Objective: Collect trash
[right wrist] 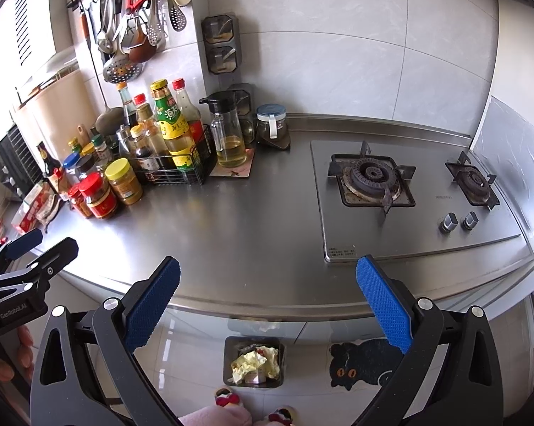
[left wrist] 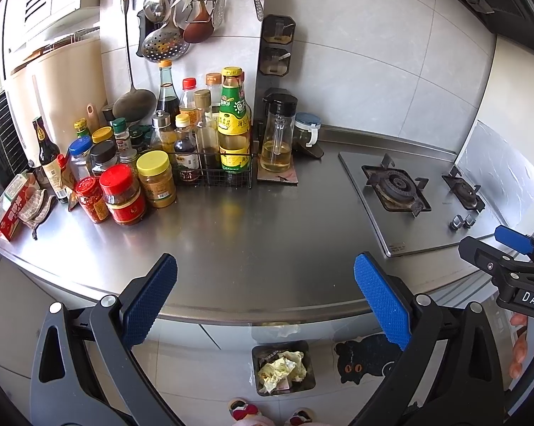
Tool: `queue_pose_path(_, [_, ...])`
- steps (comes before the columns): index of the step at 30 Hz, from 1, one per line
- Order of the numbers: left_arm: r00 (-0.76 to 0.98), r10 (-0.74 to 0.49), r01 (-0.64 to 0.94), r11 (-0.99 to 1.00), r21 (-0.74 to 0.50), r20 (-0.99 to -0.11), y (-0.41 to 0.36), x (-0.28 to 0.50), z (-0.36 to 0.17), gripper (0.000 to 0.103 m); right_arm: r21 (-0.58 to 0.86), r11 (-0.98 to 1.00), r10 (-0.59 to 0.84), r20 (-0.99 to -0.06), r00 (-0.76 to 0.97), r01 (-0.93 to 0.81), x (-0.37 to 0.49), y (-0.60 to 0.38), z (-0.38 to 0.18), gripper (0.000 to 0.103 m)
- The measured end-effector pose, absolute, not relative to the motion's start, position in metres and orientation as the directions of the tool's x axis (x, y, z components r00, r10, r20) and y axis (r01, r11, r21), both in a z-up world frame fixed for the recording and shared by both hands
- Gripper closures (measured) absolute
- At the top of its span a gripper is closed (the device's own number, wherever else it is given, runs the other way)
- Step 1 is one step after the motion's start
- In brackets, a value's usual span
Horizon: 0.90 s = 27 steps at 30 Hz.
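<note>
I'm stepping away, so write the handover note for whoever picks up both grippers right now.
Left gripper: open, empty, above the counter's front edge.
Right gripper: open, empty, beside it.
Trash bin: on the floor below the counter, next to the cat mat, with crumpled yellowish paper inside.
Done: that paper is binned.
Left: no loose trash shows on the bare steel; check the clutter around the jars at left.
</note>
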<state>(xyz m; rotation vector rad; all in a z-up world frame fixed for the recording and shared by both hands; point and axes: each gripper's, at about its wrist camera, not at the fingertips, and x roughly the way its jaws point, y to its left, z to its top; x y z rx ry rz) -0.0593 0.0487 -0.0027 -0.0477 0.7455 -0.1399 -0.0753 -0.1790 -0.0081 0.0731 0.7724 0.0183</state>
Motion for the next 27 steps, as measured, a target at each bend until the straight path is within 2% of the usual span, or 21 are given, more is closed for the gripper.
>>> queue_pose_path(27, [0.721, -0.137, 0.094, 0.991, -0.099, -0.679, 0.0494, -0.0623, -0.0078, 0.008, 0.08, 0.996, 0.037, -0.706, 0.707, 0.028, -0.0765, -0.1792, -0.0142, 0.003])
